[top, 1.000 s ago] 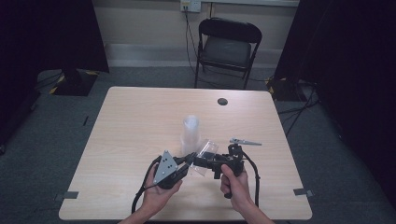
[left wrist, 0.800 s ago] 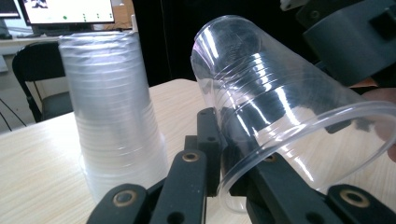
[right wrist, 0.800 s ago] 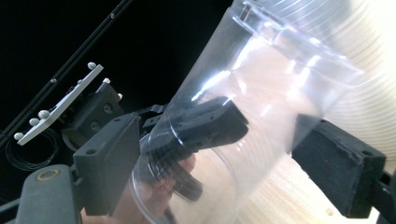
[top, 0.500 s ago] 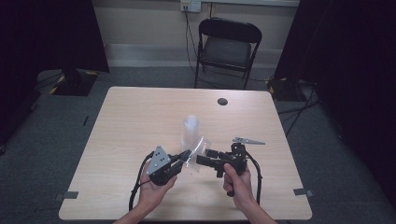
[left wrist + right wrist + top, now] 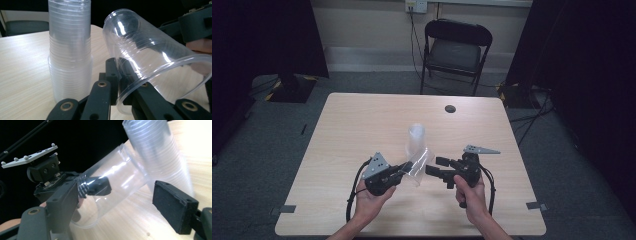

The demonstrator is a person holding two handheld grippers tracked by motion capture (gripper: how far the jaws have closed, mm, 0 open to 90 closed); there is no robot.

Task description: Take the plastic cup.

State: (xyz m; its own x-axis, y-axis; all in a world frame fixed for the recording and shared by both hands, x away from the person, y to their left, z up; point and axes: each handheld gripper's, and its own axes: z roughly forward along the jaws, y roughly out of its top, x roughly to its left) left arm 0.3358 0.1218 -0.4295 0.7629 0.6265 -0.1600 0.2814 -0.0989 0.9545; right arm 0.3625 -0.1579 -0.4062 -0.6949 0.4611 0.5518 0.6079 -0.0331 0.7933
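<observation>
Already pulled off the stack [image 5: 416, 136], one cup [image 5: 419, 167] hangs pinched in the left gripper [image 5: 404, 170]; the right gripper [image 5: 437, 167], part-open and just closing, grips nothing.

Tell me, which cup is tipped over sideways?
The single cup pinched at its rim by the left hand-held gripper. The other cups stand upright, nested in a stack on the table.

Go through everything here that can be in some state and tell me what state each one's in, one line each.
Single cup: on its side, rim pinched by the left tool, off the stack.
Cup stack: upright on the table, nested.
Left tool: shut on the single cup's rim.
Right tool: open, jaws just been closing, pads either side of the single cup, not pressing.
Chair: unfolded, beyond the table.
</observation>
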